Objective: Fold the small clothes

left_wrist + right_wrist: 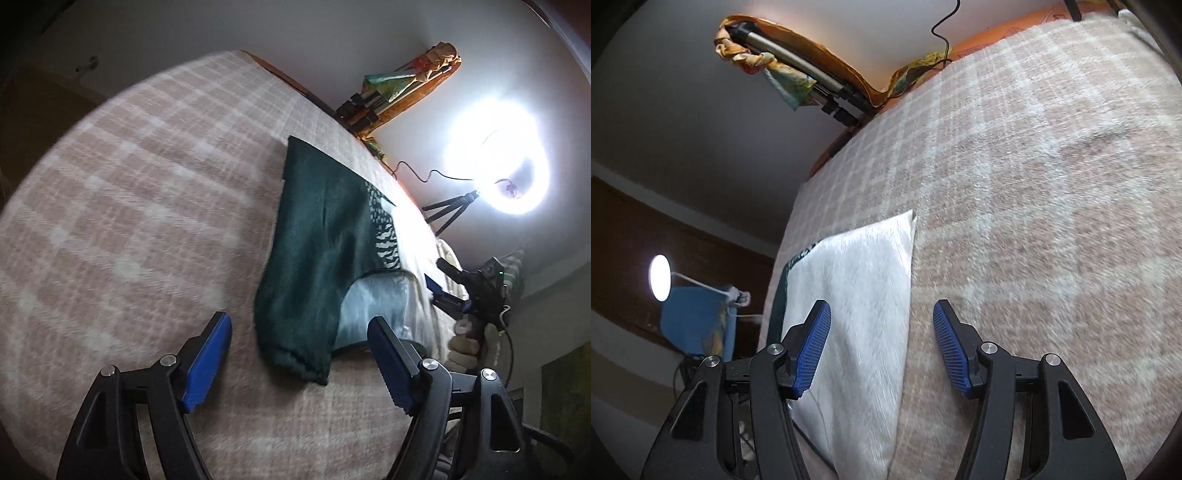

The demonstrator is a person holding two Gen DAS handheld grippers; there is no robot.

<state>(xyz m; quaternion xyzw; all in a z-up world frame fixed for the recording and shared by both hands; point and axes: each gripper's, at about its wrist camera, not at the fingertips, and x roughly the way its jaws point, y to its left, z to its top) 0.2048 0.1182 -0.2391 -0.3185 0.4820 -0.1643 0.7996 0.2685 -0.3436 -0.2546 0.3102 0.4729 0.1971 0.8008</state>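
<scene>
Left wrist view: a ring light on a small tripod is seen glaring beyond the far edge of the bed, and a bundle of tripod legs wrapped in coloured cloth is leaned against the wall. A dark green garment with a white-patterned band is laid flat on the checked blanket, its long axis running away from the camera; a pale lining is exposed at its near edge. The left gripper is held apart, empty, just before the garment's near corner. The right gripper is seen beyond the garment; its state cannot be told. Right wrist view: a lamp is lit at the left. The garment's pale side is spread lengthwise ahead, and the right gripper is held apart above its right edge.
</scene>
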